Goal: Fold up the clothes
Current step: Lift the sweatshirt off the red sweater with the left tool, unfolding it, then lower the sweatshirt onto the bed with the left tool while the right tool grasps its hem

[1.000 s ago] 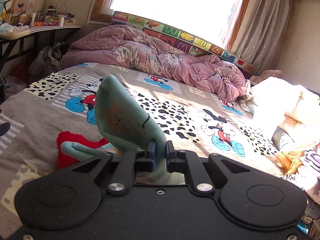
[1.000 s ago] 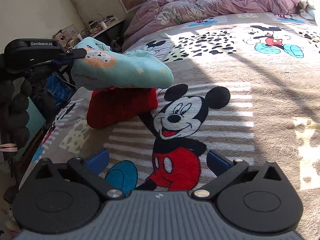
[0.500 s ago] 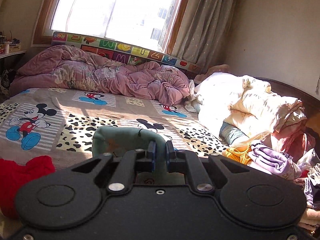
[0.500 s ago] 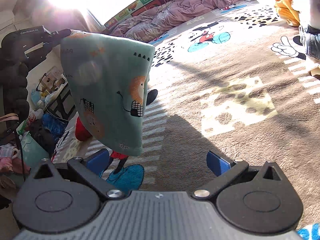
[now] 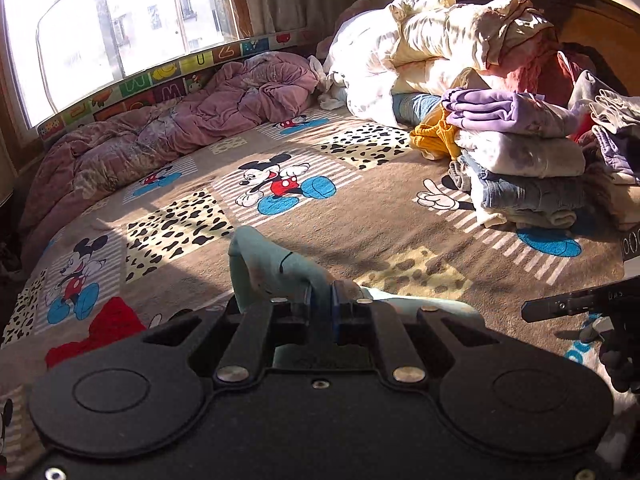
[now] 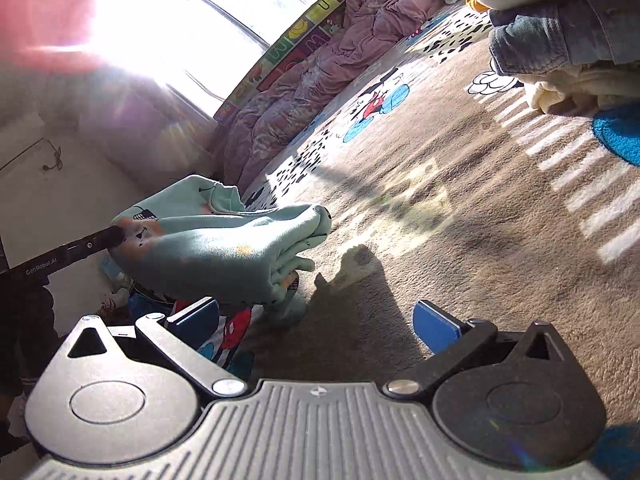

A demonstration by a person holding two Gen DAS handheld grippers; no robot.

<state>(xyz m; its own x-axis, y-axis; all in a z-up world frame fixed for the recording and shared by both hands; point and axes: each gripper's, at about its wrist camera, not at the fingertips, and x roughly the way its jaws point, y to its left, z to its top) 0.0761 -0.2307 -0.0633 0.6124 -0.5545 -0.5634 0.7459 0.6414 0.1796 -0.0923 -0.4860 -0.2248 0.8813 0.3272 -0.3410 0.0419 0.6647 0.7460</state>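
Note:
A folded teal garment (image 5: 276,268) with small animal prints hangs in the air, pinched in my left gripper (image 5: 321,300), which is shut on it. In the right wrist view the same teal garment (image 6: 224,244) droops from the left gripper (image 6: 114,236) just above the bed. My right gripper (image 6: 316,320) stands open below and to the right of the cloth, with nothing between its blue pads (image 6: 434,320). A red garment (image 5: 108,326) lies on the bed at the lower left. A stack of folded clothes (image 5: 524,168) sits at the right.
The bed carries a cartoon-mouse blanket (image 5: 360,216). A crumpled pink quilt (image 5: 180,128) lies along the window side. A white and cream duvet heap (image 5: 432,48) rises behind the stack by the dark headboard (image 5: 600,12). The right gripper's tip (image 5: 560,306) shows at the right edge.
My left gripper has swung right with the teal garment, away from the red garment and toward the folded stack. The right gripper has moved the same way, staying open.

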